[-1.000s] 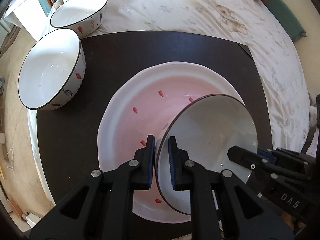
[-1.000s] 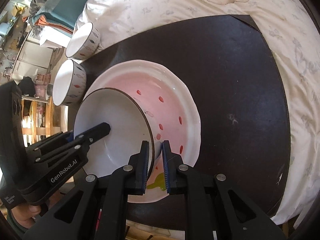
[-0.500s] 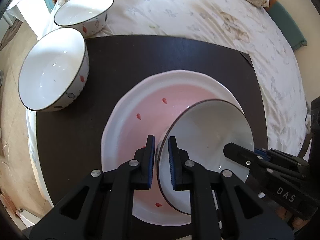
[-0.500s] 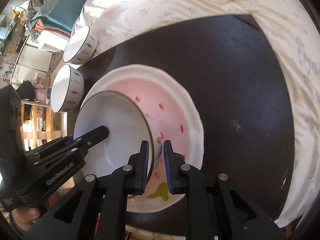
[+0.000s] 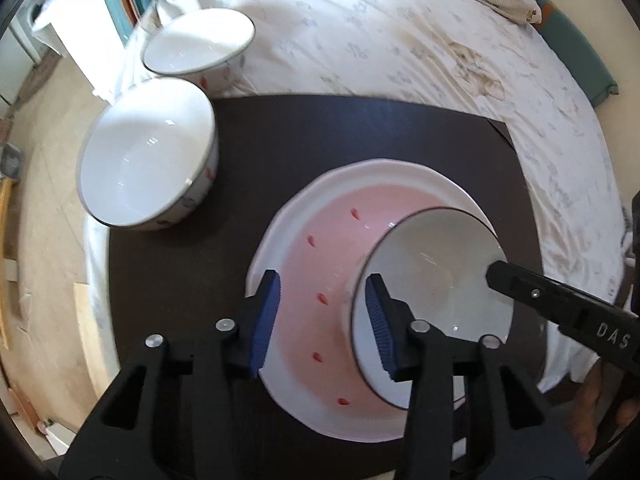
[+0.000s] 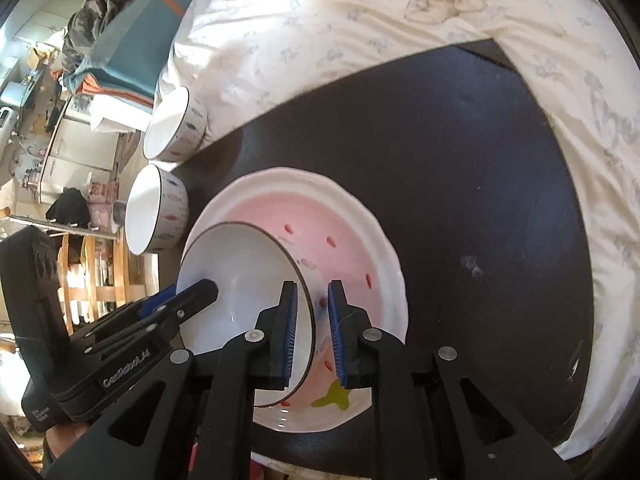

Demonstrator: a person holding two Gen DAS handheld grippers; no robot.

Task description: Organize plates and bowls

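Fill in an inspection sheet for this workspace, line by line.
Surface: dark board lying on a floral sheet.
Job's things: pink plate on the board, with a white bowl sitting in it. A larger bowl is at the board's corner and a smaller bowl is on the sheet behind it. All three bowls are empty.
Clutter: nothing seen.
Grippers: left tool has just been opening. The bowl's rim is between its pads, but they are not pressing on it. Right tool straddles the opposite rim, and its grip is unclear.
Cables: nothing seen.
Surroundings: folded cloths, wooden rack.
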